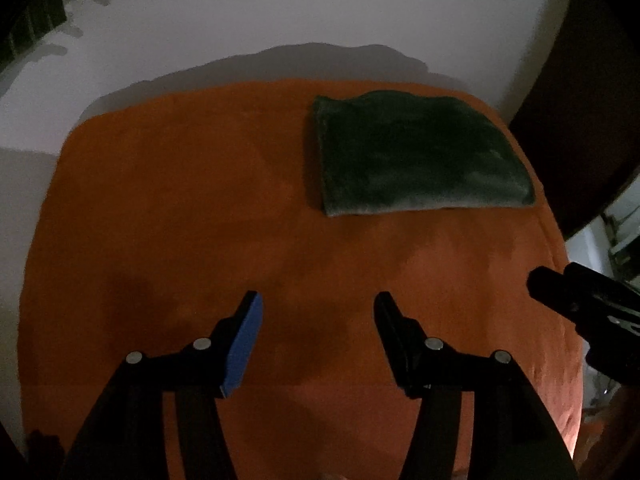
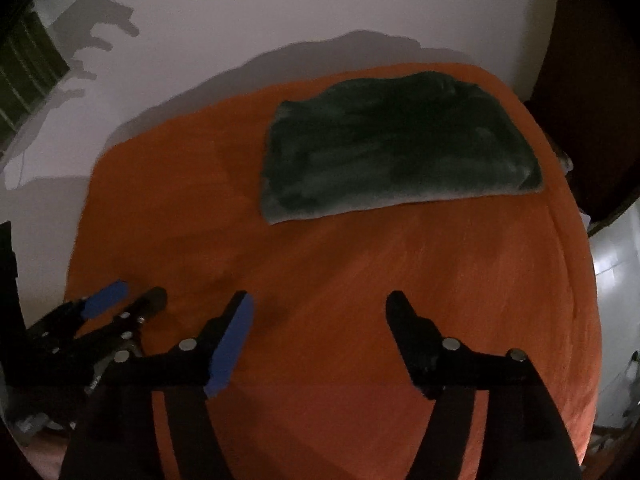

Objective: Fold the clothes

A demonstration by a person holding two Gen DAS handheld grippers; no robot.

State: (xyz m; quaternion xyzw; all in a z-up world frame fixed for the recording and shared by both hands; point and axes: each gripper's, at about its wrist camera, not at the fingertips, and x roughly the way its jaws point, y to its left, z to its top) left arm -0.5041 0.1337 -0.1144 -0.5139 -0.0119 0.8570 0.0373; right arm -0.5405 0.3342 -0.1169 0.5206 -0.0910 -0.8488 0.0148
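Although dim, shows enough to judge progress. Nearest: left gripper (image 1: 318,300), jaws standing moderately apart, blue pad on one finger, nothing between. Beside it, right gripper (image 2: 319,298), jaws spread wider, likewise empty. Hang above the near part of a broad orange fabric-covered surface (image 1: 180,220), touching no cloth.

Farther off, toward the far right corner of that surface: dark green plush cloth (image 1: 420,156), lying as a flat, squarish, layered packet, well apart from both tongs. Looks already folded: near edge straight with layers stacked, left edge even, top a little rumpled along the far side. Seems finished as far as this piece goes; no other garment in sight, so cannot tell whether more remains. At most, calls for a light smoothing of the far rumple.

Room for moving: plenty of bare orange between tongs and packet, and across the whole left half. Tighter on the right: packet near the surface's right edge, dark brown furniture (image 1: 580,100) just beyond. Behind, close to the far edge, plain white wall (image 1: 280,8) carrying grey shadows; limits any reach past the packet.
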